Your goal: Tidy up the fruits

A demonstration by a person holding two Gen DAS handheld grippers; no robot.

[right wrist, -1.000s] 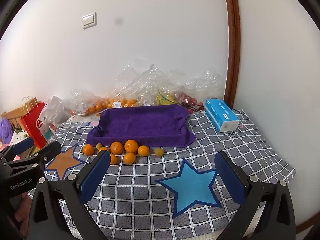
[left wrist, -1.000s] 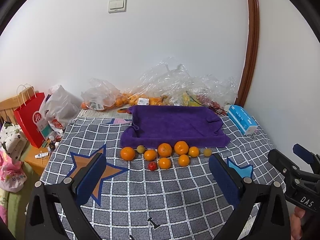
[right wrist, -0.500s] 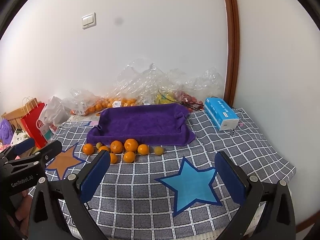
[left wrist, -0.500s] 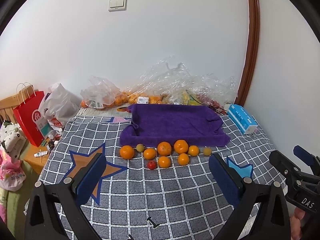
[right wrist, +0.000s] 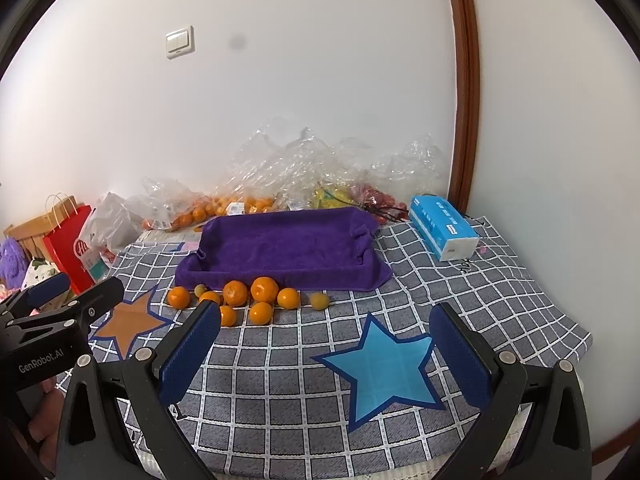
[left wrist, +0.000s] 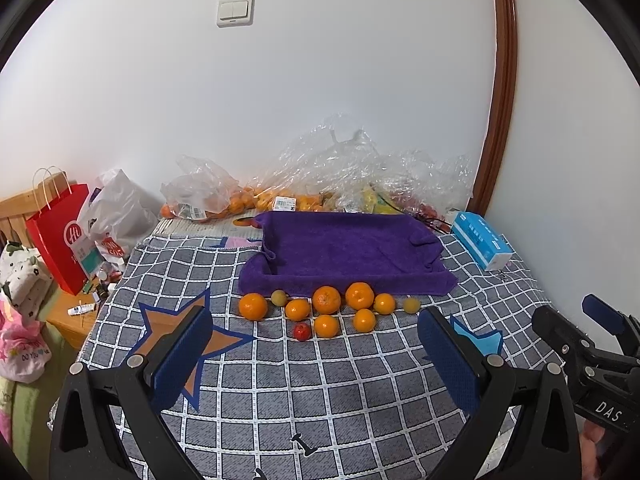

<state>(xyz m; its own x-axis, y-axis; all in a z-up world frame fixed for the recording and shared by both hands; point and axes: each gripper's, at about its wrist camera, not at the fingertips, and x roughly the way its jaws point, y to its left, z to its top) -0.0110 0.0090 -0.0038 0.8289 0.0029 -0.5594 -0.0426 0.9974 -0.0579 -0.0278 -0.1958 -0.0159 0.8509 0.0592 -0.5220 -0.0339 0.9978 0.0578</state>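
We read "GenRobot.AI" in white on the black body of the left gripper (right wrist: 44,360), seen from the right wrist camera. On the right gripper (left wrist: 608,412), seen from the left wrist camera, we read "DAS", cut off at the frame edge. The red paper bag (left wrist: 60,236) bears a white round logo reading "Hi". Printing on the blue tissue pack (left wrist: 482,242) and the bag labels is too small to read.
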